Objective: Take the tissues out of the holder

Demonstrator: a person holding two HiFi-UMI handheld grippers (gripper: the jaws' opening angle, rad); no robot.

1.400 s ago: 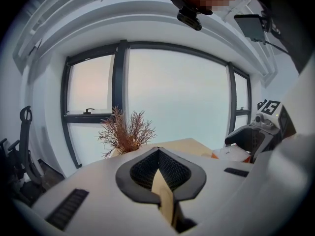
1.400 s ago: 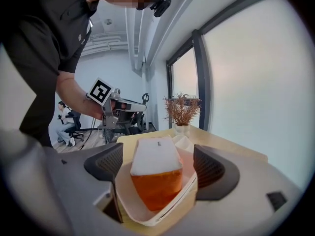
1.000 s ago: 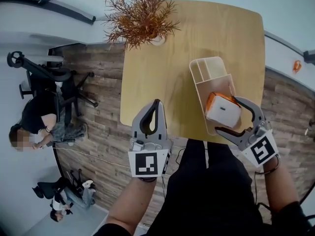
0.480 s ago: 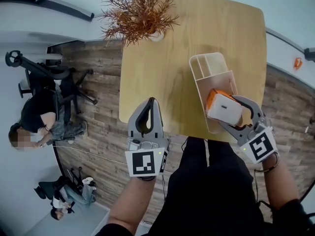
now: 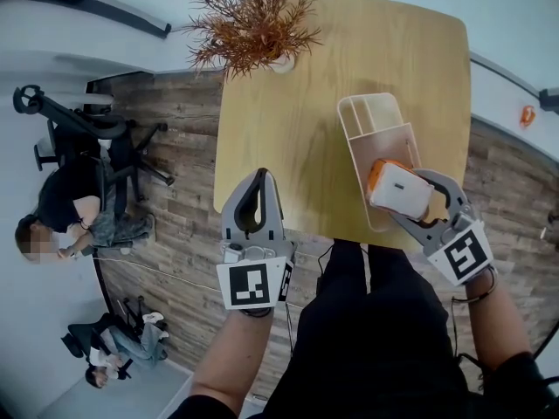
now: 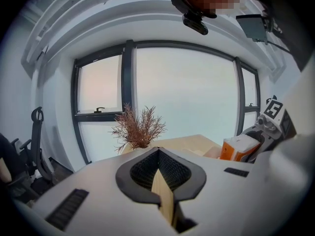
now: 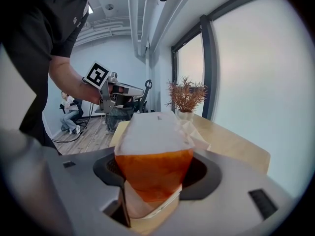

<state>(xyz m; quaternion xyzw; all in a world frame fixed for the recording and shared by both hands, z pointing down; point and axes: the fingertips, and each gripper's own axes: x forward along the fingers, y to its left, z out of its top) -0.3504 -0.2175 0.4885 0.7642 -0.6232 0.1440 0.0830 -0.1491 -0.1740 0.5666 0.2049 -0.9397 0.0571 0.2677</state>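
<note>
**Two grippers out, only the right one on the tissues**

Both of the person's grippers are held at the near edge of the pale wooden bench (image 5: 288,129). The right gripper (image 5: 403,197) reaches in from the near right corner. Its fingers have just been closing and now press on the tissue pack (image 5: 393,188), one on each side. In the right gripper view the pack (image 7: 153,146) fills the space between the fingers, orange side facing the camera and white face on top. A pale wall of the holder shows just below it.

The pack sits at the near end of the holder (image 5: 384,147), the end closest to the person, and is tilted a little. The holder is a long, light-coloured tray lying on the right half of the bench, with its far end divided into narrow slots.

The left gripper (image 5: 259,175) is well apart from the holder, on the left. Its tips are over the bench's near edge and its body hangs out past that edge. Its fingers are pressed together and hold nothing, and the left gripper view shows them meeting at the tip (image 6: 158,151).

A dried, rust-coloured plant (image 5: 249,24) stands in a white pot at the far left of the bench. Beyond the bench are a wood-plank floor (image 5: 175,225), an office chair (image 5: 96,138) and a seated person (image 5: 65,212).
</note>
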